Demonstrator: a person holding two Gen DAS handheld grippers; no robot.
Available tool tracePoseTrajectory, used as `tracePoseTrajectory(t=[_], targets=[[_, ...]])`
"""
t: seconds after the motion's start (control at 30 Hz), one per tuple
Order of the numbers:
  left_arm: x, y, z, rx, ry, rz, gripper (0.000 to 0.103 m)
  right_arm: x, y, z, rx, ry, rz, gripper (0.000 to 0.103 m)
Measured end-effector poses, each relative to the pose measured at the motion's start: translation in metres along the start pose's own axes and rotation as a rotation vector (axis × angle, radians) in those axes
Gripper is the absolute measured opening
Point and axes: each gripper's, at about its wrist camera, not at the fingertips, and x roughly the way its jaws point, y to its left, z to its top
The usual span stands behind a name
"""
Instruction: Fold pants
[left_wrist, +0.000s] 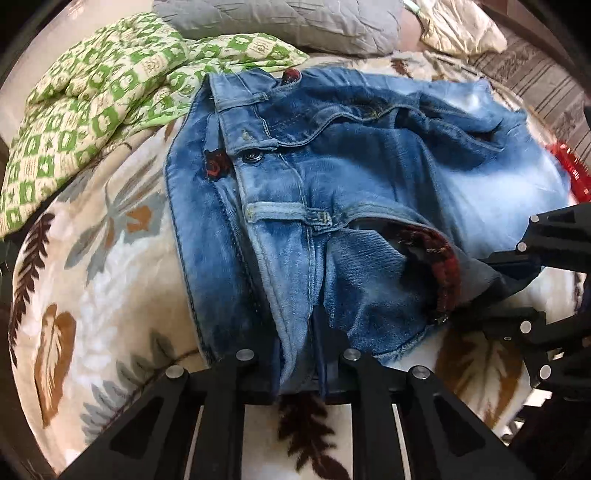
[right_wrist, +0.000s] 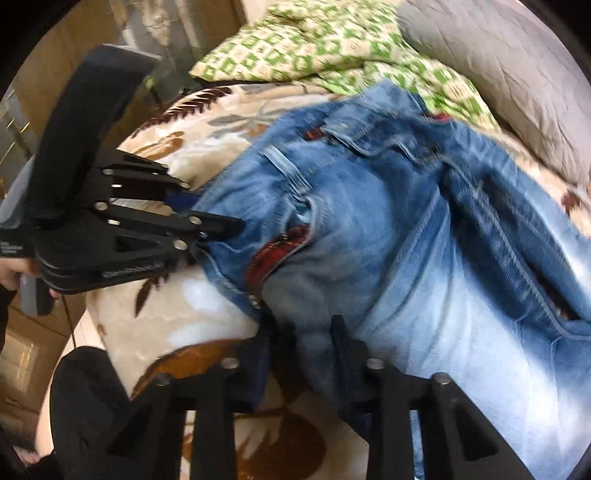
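- Jeans (left_wrist: 332, 192) lie on the bed, on a leaf-print blanket (left_wrist: 92, 295); waistband end faces both grippers, legs run away toward the pillow (left_wrist: 280, 22) and green quilt (left_wrist: 92, 85).
- Left gripper (left_wrist: 297, 373): fingers clamped on denim at the near waistband edge, by the fly; fabric fills the gap between them.
- Right gripper (right_wrist: 301, 354): fingers closed on the near edge of the other side, next to the pocket w/ red lining (right_wrist: 275, 251). View is blurred, so depth of bite is hard to judge.
- Step in hand, as I read it: pinch both waist corners, then lift for the first fold.
- To do it well: check both grips catch all layers, not just the top one; a thin bite prob slips once weight comes on.
- Lift both hands evenly so the waistband stays taut btw them and doesn't sag.
- Keep grippers apart enough to hold the band flat; they sit near each other now.
- Watch the bunched seat area; smooth it before creasing.
- Avoid snagging the blanket pile under the fingers.
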Motion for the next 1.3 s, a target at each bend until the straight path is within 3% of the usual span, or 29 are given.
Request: tracePoseTrajectory(t=[0.23, 0.4, 0.5, 0.57, 0.6, 0.63, 0.67, 0.7, 0.73, 0.87, 0.97, 1.3], targets=[[-0.061, 0.009, -0.047, -0.09, -0.091, -0.059, 0.015, -0.035, 0.03, -0.018, -0.142, -0.025, 0.075, 0.023], [-0.077, -0.005, -0.075, -0.097, -0.055, -0.043, 0.015, -0.048, 0.052, -0.047, -0.192, -0.003, 0.136, 0.022], [-0.066, -0.008, -0.088, -0.113, -0.021, -0.024, 0.017, -0.048, 0.06, -0.059, -0.232, -0.003, 0.129, 0.022], [-0.053, -0.009, -0.087, -0.118, 0.004, -0.016, 0.026, -0.038, 0.058, -0.06, -0.225, 0.022, 0.105, 0.026], [-0.054, -0.011, -0.088, -0.127, 0.002, -0.004, 0.032, -0.033, 0.057, -0.061, -0.215, 0.042, 0.088, 0.038], [-0.061, -0.009, -0.084, -0.135, -0.019, 0.005, 0.05, -0.033, 0.055, -0.062, -0.208, 0.061, 0.069, 0.048], [-0.069, -0.007, -0.079, -0.139, -0.048, 0.003, 0.063, -0.038, 0.052, -0.062, -0.204, 0.054, 0.063, 0.07], [-0.076, -0.002, -0.074, -0.148, -0.082, 0.007, 0.084, -0.049, 0.048, -0.062, -0.2, 0.016, 0.076, 0.074], [-0.089, 0.003, -0.065, -0.162, -0.143, 0.023, 0.086, -0.061, 0.042, -0.059, -0.193, -0.024, 0.086, 0.074], [-0.099, 0.022, -0.026, -0.193, -0.181, 0.055, 0.086, -0.096, 0.01, -0.037, -0.134, -0.133, 0.063, 0.076], [-0.084, 0.039, 0.018, -0.215, -0.177, 0.076, 0.086, -0.103, -0.023, -0.008, -0.083, -0.181, -0.018, 0.077], [0.006, 0.071, 0.138, -0.255, -0.105, 0.145, 0.086, -0.04, -0.121, 0.085, -0.05, -0.121, -0.27, 0.077]])
